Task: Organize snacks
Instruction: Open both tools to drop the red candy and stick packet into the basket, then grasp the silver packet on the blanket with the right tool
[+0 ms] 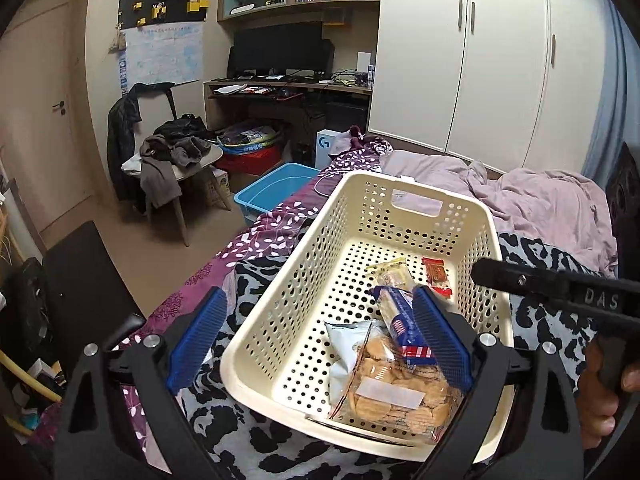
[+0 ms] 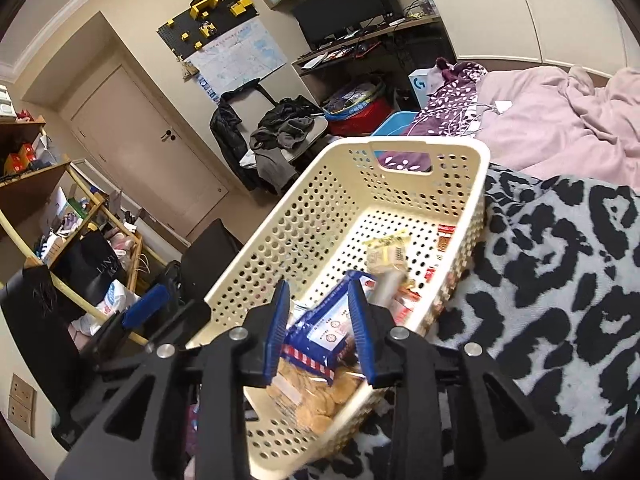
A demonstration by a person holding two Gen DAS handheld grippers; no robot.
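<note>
A cream perforated basket (image 1: 288, 264) (image 2: 280, 232) stands on the bed. It holds a clear bag of round cookies (image 1: 392, 392) (image 2: 316, 396) with a blue packet (image 1: 396, 312) (image 2: 324, 324) lying on top. A white-blue pouch (image 1: 348, 340), a yellow packet (image 1: 390, 274) (image 2: 386, 252) and a red packet (image 1: 436, 276) (image 2: 444, 236) are also inside. My left gripper (image 1: 318, 332) is open wide and straddles the basket's near left wall, holding nothing. My right gripper (image 2: 320, 320) hovers over the basket's near end. Its jaws are apart, with the blue packet seen between them. Its black body (image 1: 560, 292) reaches in from the right.
A leopard-print blanket (image 2: 560, 280) and a pink duvet (image 1: 540, 208) cover the bed. Beyond the foot of the bed are a blue tub (image 1: 272, 192) and a chair piled with clothes (image 1: 176, 160). A hand (image 1: 600, 400) grips the right tool. Shelves (image 2: 60, 208) stand left.
</note>
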